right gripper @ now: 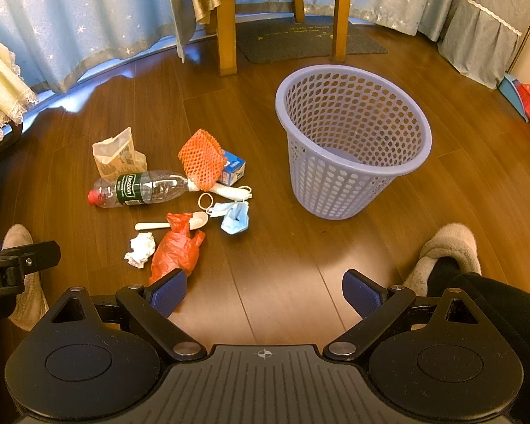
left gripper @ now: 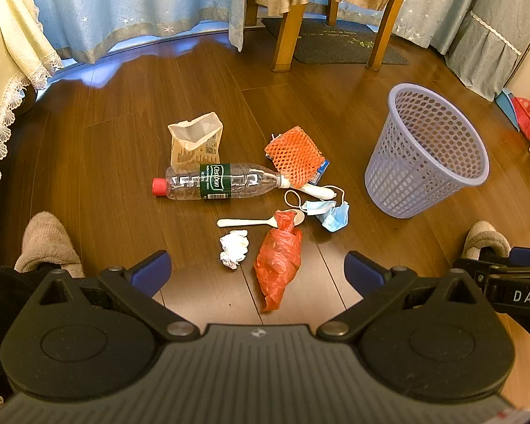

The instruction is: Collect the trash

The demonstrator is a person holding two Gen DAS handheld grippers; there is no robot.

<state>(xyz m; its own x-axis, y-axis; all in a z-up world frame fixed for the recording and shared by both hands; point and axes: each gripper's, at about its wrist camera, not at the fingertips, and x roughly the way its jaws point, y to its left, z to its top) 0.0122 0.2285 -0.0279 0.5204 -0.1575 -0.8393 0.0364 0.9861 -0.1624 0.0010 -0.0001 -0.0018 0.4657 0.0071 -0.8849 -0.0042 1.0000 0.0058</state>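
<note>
Dark wooden floor [left gripper: 123,162] seen from above, with a loose heap of trash near the middle. Left tool [left gripper: 258,272] spread wide, nothing between its blue pads, hovering above the near end of a crumpled red plastic bag [left gripper: 279,261]. Right tool [right gripper: 265,293] likewise spread wide and holding nothing, over bare floor to the right of the heap.

In the heap: clear plastic bottle [left gripper: 219,181] with a red cap and green label, lying on its side, cap to the left. Just beyond it, an open beige paper bag [left gripper: 196,141]. At the bottle's right end, an orange foam net [left gripper: 293,152] lying over a small blue and white carton [right gripper: 234,169]. Nearer, a white plastic spoon [left gripper: 243,222], its bowl partly under the top of the red plastic bag. Left of the bag, just beside it, a crumpled white tissue [left gripper: 234,247]. Right of the spoon, a blue face mask [left gripper: 330,213] with white ear loops.

Upright lilac perforated bin [right gripper: 353,141], right of the heap and apart from it, apparently empty.

At the near left and right edges, feet in fluffy grey slippers [left gripper: 46,243]. At the far side, pale blue star-patterned curtains [left gripper: 123,7], wooden chair legs [left gripper: 286,39] and a dark mat [left gripper: 335,42].
</note>
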